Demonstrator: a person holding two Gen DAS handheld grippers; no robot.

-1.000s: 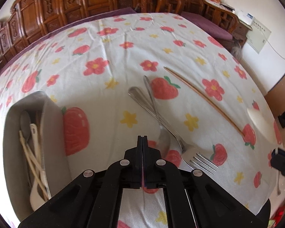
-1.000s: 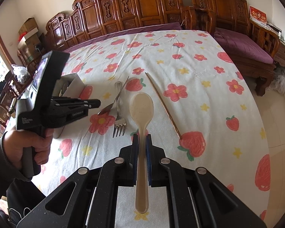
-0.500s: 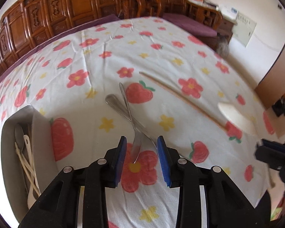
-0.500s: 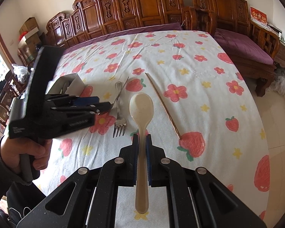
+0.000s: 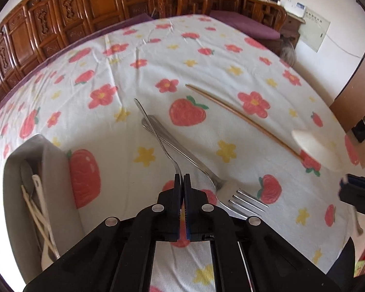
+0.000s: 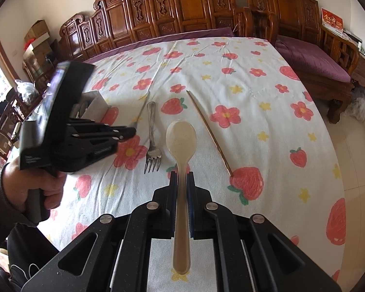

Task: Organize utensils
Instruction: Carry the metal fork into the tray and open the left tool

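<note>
**Q:** Left wrist view: what is the state of the left gripper, and where is its utensil?

**A:** The left gripper [image 5: 182,178] has its fingers pressed together on the bowl end of the thin silver metal spoon [image 5: 155,131]. The spoon's handle runs away from the fingertips toward 11 o'clock, so its long axis lies almost in line with the fingers. The silver metal fork [image 5: 206,172] lies on the flower-and-strawberry printed cloth [image 5: 206,77]. Its tines are just beside the fingertips at 4 o'clock, its handle points to 11 o'clock, and it crosses the spoon handle near the far end. The grey rectangular utensil box [image 5: 51,170] stands at 9 o'clock and already holds pale utensils. The brown wooden chopstick [image 5: 241,119] lies at 2 o'clock, well apart from the fork.

**Q:** Which relation governs the next move?

**A:** Judgement: the crossed handles. The spoon must lift clear of the fork before it travels toward 9 o'clock to the box. The left gripper is the nearer one to that box.

**Q:** Right wrist view: state of the right gripper?

**A:** The right gripper [image 6: 181,177] is clamped on the handle of the beige speckled plastic spoon [image 6: 181,143]. The bowl points to 12 o'clock, and the long axis is parallel to the fingers. This spoon appears to be held above the cloth. The left gripper [image 6: 131,131] shows at 9 o'clock, with the fork [image 6: 152,143] between the two grippers and the box [image 6: 95,105] beyond at 10 o'clock. The chopstick [image 6: 206,129] lies at 1 o'clock, slanting from 12 toward 4 o'clock.
</note>
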